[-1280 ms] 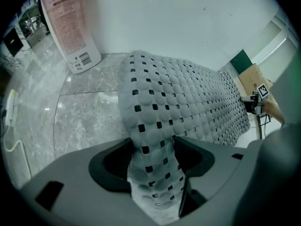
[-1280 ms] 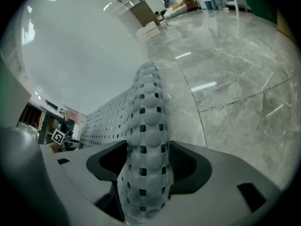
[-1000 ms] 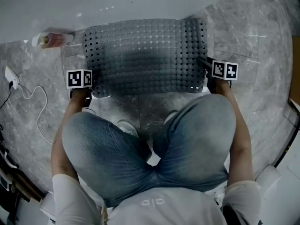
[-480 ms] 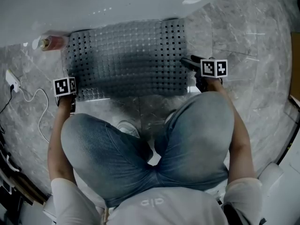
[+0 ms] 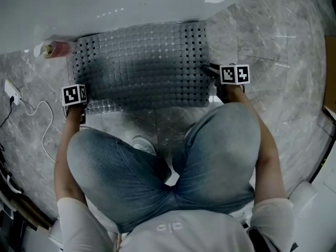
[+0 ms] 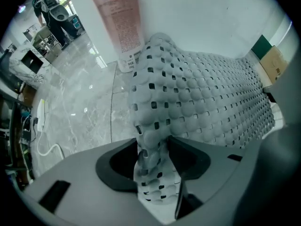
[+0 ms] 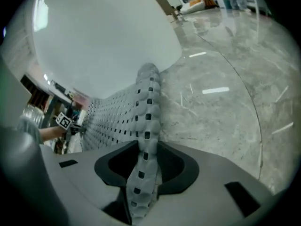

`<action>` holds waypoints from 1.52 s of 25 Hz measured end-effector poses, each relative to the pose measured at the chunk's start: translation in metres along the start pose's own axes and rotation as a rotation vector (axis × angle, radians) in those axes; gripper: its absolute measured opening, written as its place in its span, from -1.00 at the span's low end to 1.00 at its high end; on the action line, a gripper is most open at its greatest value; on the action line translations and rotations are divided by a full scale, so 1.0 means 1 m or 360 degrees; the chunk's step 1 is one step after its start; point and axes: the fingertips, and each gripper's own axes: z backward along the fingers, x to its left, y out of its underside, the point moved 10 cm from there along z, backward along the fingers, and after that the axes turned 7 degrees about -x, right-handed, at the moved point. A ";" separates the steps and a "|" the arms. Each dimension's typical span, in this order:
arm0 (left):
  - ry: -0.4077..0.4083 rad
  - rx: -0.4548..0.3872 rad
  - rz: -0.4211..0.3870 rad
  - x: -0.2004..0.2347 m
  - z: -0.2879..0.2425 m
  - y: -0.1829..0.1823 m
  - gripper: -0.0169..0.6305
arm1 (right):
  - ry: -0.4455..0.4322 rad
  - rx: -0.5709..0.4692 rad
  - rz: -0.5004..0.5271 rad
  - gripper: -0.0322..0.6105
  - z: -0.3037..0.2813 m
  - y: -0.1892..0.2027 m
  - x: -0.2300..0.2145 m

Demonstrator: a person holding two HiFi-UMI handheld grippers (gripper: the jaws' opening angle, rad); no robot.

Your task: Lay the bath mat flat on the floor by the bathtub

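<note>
The grey perforated bath mat lies spread on the marble floor, its far edge against the white bathtub. My left gripper points down at the mat's near left corner. In the left gripper view a bunched fold of mat is pinched between the jaws, which have just been opening a little. My right gripper is at the mat's right edge. There a thin fold of mat is clamped between the jaws, which have just been closing.
A pink tube bottle lies on the floor by the tub, just past the mat's far left corner, and looms close in the left gripper view. A white plug and cable trail at the left. The person's knees are just behind the mat.
Both grippers have shifted left and toward the tub, drawing the mat along. The mat's raised right end has flattened and its far edge now meets the tub.
</note>
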 end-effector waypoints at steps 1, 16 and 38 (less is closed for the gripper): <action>0.0004 -0.0009 -0.0014 0.001 0.000 0.000 -0.27 | 0.0043 0.0004 0.0065 -0.44 0.000 -0.002 0.005; 0.0206 -0.0011 0.0051 -0.029 0.000 0.001 -0.29 | 0.0404 -0.0108 0.0307 -0.11 0.025 -0.013 0.005; 0.0001 0.0014 0.0046 -0.001 -0.002 -0.001 -0.29 | 0.0064 0.0081 -0.0066 -0.36 0.005 -0.017 -0.030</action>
